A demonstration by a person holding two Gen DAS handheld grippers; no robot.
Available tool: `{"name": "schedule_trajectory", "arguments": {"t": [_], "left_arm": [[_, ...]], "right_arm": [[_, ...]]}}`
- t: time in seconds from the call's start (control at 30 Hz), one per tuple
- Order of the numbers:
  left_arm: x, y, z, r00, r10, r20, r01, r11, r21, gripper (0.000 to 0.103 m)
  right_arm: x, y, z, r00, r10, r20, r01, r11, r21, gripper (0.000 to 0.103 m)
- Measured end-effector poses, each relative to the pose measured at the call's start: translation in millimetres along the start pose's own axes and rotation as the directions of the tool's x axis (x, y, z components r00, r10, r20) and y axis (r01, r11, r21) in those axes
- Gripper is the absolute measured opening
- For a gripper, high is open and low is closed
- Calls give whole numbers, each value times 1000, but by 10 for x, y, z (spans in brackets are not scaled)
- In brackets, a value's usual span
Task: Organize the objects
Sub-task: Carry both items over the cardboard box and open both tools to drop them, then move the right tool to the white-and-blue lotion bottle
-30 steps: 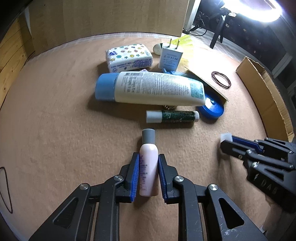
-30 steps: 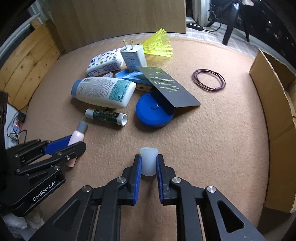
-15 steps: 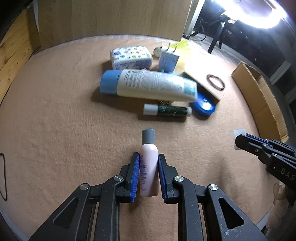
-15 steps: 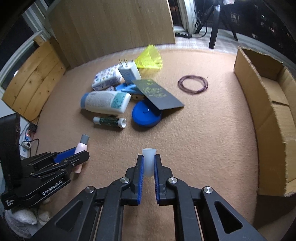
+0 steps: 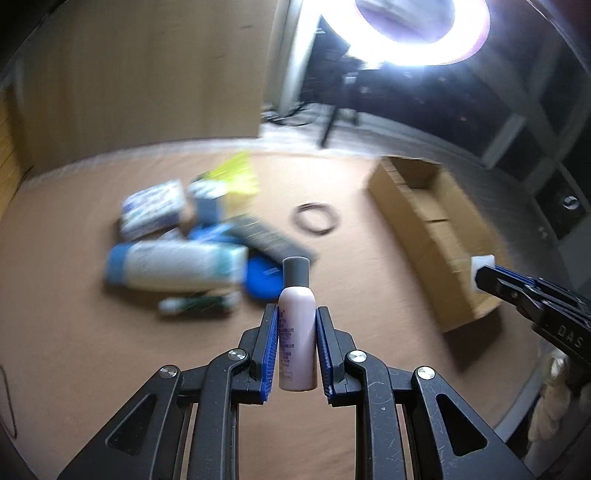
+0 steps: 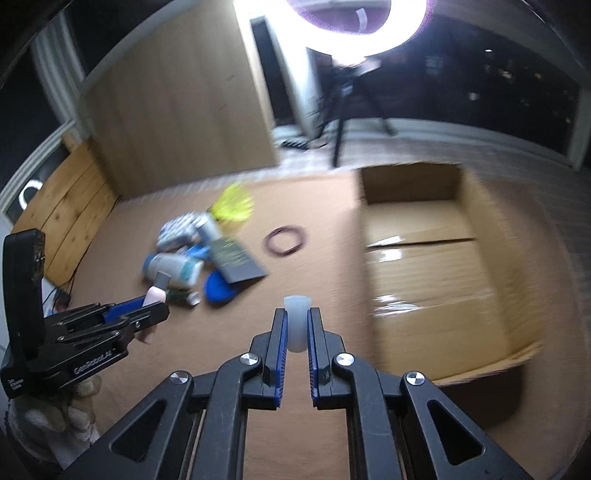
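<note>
The left gripper (image 5: 296, 345) had its jaws clamped on a small pink bottle (image 5: 297, 332) with a grey cap (image 5: 296, 271), the blue pads (image 5: 270, 350) pressing its sides and the cap pointing forward past the fingertips. In the right wrist view the same gripper (image 6: 147, 310) appeared at the left edge, raised above the tan carpeted floor (image 6: 325, 266), the pink bottle (image 6: 156, 293) jutting out of it.

The right gripper (image 6: 296, 332) had its jaws clamped on a small translucent white cap (image 6: 296, 326), the piece standing between the blue pads with its wider end forward. From the left wrist view that gripper (image 5: 484, 275) came in at the right edge, the white cap (image 5: 481, 266) at its tip in front of the near end of an open cardboard box (image 5: 436, 229).

The cardboard box (image 6: 436, 273) lay on the floor to the right, its flaps open and taped seams showing on its inner bottom. A coil of dark cord (image 6: 285, 240) lay on the floor between the box and the pile of loose things, apart from both.

The pile was blurred by motion. It held a large white lotion bottle with a blue cap (image 5: 173, 267) on its side, a dark green tube (image 5: 199, 303) just in front of it, a round blue disc (image 5: 264, 277), a dark card (image 6: 236, 258) leaning over the disc, a patterned tissue pack (image 5: 153, 208) and a yellow shuttlecock (image 6: 233, 202) at the far side. A ring light (image 6: 354, 26) glared above the scene.
</note>
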State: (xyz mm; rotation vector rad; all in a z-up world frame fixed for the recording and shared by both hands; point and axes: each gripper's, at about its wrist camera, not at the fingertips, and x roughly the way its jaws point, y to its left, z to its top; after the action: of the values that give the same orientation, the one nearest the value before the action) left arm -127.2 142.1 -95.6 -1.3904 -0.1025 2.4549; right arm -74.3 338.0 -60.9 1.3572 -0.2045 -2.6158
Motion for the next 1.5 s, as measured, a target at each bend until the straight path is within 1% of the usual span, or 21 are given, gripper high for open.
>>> {"name": "schedule_trajectory", "arguments": {"t": [0.07, 0.17, 0.3, 0.43, 0.53, 0.67, 0.8, 0.87, 0.9, 0.93, 0.97, 1.0, 1.03, 1.27, 1.4, 1.5], "left_arm": [[50, -264, 98, 1000, -31, 5, 31, 999, 35, 21], [161, -617, 209, 998, -56, 6, 56, 996, 74, 21], [324, -1093, 335, 996, -93, -2, 93, 989, 114, 21], [528, -1527, 418, 993, -116, -24, 119, 980, 162, 21], [671, -1703, 449, 991, -127, -51, 134, 977, 169, 21], [798, -1847, 448, 991, -117, -66, 127, 976, 178, 21], [840, -1895, 442, 991, -110, -71, 121, 976, 179, 21], [854, -1893, 440, 992, -108, -72, 120, 976, 180, 21], [851, -1887, 438, 991, -109, -75, 121, 976, 183, 21], [836, -1891, 431, 991, -114, -77, 126, 974, 187, 23], [830, -1877, 428, 991, -109, -73, 121, 975, 186, 29], [802, -1861, 425, 993, -100, -64, 110, 977, 182, 32], [782, -1843, 426, 994, -96, -58, 105, 978, 180, 35], [499, -1495, 390, 998, -57, -20, 59, 990, 131, 35], [277, -1172, 362, 999, -48, -1, 48, 994, 94, 35], [112, -918, 346, 999, -42, 13, 41, 997, 69, 35]], "right_arm": [[-71, -194, 32, 1000, -26, 15, 25, 1000, 19, 9], [-112, -466, 53, 998, -59, 22, 58, 997, 48, 9], [-79, -761, 52, 998, -69, 5, 68, 995, 75, 9], [-8, -924, 13, 997, -77, -7, 78, 993, 83, 9], [49, -1021, -10, 997, -78, -18, 80, 992, 95, 10], [102, -1154, -36, 997, -71, -32, 74, 990, 117, 10], [117, -1222, -44, 997, -71, -37, 74, 990, 116, 10], [121, -1235, -47, 997, -72, -39, 76, 991, 113, 12], [120, -1235, -50, 997, -72, -39, 76, 991, 112, 17], [114, -1237, -53, 996, -81, -39, 84, 990, 112, 20], [113, -1240, -56, 996, -81, -41, 85, 990, 113, 22], [116, -1242, -58, 996, -77, -45, 82, 990, 116, 28], [117, -1244, -62, 996, -77, -44, 82, 989, 121, 30], [109, -1158, -63, 997, -58, -47, 64, 988, 139, 30], [86, -958, -59, 998, -41, -42, 46, 990, 135, 30], [43, -721, -41, 999, -39, -22, 42, 992, 116, 30]]}}
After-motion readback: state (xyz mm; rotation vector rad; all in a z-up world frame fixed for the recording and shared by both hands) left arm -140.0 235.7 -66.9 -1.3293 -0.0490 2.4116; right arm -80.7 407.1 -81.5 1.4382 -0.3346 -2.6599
